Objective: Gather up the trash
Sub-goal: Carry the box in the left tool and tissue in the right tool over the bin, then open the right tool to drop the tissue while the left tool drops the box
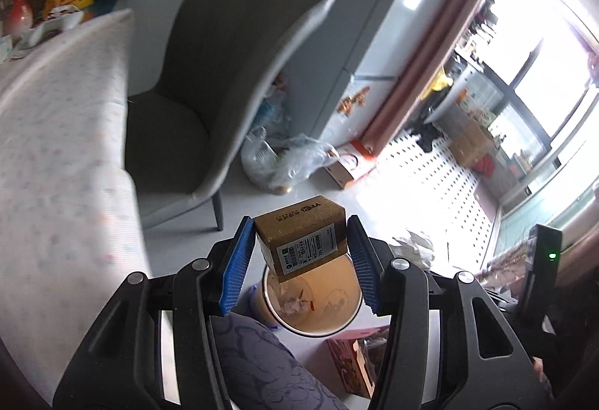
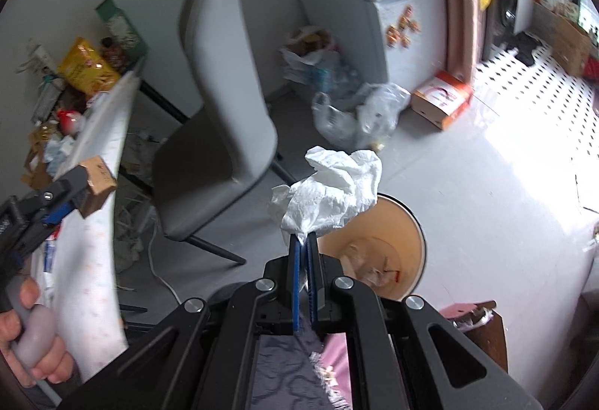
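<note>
**Trash held over bin, both grippers loaded**

My left gripper (image 1: 301, 252) clamps a small brown cardboard box (image 1: 303, 237) bearing a printed label, above the tan wastebasket (image 1: 322, 301). My right gripper (image 2: 303, 241) pinches crumpled white tissue (image 2: 329, 193). Grey chair (image 1: 228, 73) on pale floor (image 2: 486, 193). Bin contents indistinct.

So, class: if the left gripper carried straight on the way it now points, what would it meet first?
Probably the open bin just beyond the cardboard box that the left gripper holds; depth is unclear.
</note>
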A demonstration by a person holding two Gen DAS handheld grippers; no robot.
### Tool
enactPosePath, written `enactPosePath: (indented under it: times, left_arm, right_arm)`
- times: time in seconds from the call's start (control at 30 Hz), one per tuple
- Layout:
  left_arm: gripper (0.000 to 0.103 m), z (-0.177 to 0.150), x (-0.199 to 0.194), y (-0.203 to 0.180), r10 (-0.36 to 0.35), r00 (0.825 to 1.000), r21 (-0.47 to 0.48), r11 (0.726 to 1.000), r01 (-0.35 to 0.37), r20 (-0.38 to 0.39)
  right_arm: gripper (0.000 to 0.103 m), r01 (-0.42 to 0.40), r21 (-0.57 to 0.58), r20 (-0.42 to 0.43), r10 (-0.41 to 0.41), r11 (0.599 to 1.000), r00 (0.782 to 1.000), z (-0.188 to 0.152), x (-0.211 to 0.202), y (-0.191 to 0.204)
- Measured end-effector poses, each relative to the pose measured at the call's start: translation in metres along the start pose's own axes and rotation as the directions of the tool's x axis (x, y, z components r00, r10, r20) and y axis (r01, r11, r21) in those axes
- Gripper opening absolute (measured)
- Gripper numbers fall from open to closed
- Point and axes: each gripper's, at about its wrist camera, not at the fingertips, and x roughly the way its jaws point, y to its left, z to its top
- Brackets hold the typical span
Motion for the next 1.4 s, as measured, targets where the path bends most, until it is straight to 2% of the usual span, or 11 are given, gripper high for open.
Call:
enactPosePath:
  times: [0.17,0.23,0.27,0.3,0.5,0.8,0.83,0.93,0.97,1.27,1.4]
  left_arm:
    - [0.051,-0.002,0.020,-0.013,-0.003,0.999,0.019,1.000,0.004,-0.041]
    - [0.051,-0.003,0.025,-0.016,-0.001,0.999,0.023,1.000,0.003,-0.050]
    - [0.051,-0.003,0.027,-0.017,0.000,0.998,0.026,1.000,0.002,-0.056]
    - [0.051,-0.004,0.030,-0.019,0.001,0.998,0.029,1.000,0.001,-0.061]
    - [0.051,-0.004,0.045,-0.032,-0.002,0.996,0.054,0.999,0.007,-0.091]
    - [0.051,-0.008,0.081,-0.066,-0.055,0.984,0.079,0.995,0.069,-0.167]
    - [0.053,-0.009,0.085,-0.071,-0.056,0.983,0.082,0.994,0.071,-0.175]
    - [0.087,-0.008,0.091,-0.079,-0.088,0.980,0.077,0.992,0.103,-0.176]
    - [0.091,-0.006,0.088,-0.080,-0.089,0.983,0.076,0.992,0.102,-0.158]
    - [0.097,0.009,0.052,-0.052,-0.072,0.993,0.014,0.997,0.074,-0.090]
    - [0.097,0.017,0.028,-0.035,-0.058,0.997,-0.002,0.998,0.058,-0.044]
  right_arm:
    - [0.010,0.018,0.036,-0.038,-0.016,0.999,0.999,-0.003,0.030,-0.025]
    - [0.028,0.031,0.063,-0.059,-0.027,0.998,0.998,-0.004,0.044,-0.036]
    - [0.049,0.030,0.073,-0.062,-0.025,0.997,0.998,-0.005,0.049,-0.040]
    - [0.057,0.031,0.077,-0.060,-0.027,0.996,0.998,-0.004,0.052,-0.041]
    - [0.056,0.036,0.088,-0.061,-0.031,0.995,0.998,-0.007,0.052,-0.055]
    - [0.061,0.065,0.150,0.014,-0.068,0.987,0.998,-0.010,-0.009,-0.093]
    - [0.062,0.071,0.153,0.026,-0.076,0.986,0.997,-0.010,-0.016,-0.096]
    - [0.063,0.090,0.162,0.052,-0.100,0.983,0.994,-0.011,-0.031,-0.105]
    - [0.063,0.091,0.166,0.056,-0.101,0.982,0.993,-0.012,-0.034,-0.107]
    - [0.064,0.064,0.177,0.064,-0.076,0.982,0.995,-0.012,-0.034,-0.101]
    - [0.075,0.037,0.139,0.107,-0.052,0.990,0.993,-0.005,-0.043,-0.080]
